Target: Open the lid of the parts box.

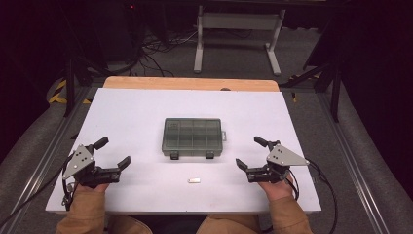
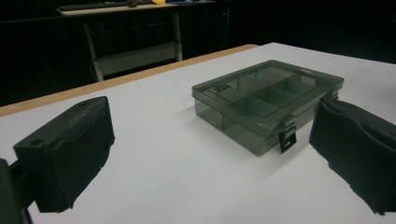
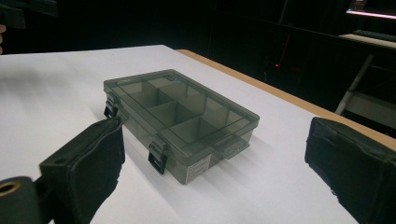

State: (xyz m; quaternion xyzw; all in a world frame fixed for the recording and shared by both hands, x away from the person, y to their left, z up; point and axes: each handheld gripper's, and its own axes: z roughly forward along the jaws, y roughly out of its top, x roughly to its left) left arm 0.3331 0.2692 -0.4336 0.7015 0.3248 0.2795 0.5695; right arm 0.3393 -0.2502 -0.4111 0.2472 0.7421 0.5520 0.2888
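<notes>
Both tongs, the left gripper (image 1: pixel 114 152) and right gripper (image 1: pixel 248 153), stand released. The smoky translucent plastic compartment box (image 1: pixel 193 137), lid latched, sits mid-table between them; probably light, rigid, slick, best gripped across its side walls.

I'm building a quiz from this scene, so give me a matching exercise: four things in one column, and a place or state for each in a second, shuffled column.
Things:
1. compartment box
2. small white piece
3. left gripper
4. right gripper

Places or states:
A. open, at the table's right side
B. lid shut, mid-table
C. open, at the table's left side
D. lying flat near the table's front edge, between the grippers

Pairs: 1-B, 2-D, 3-C, 4-A
</notes>
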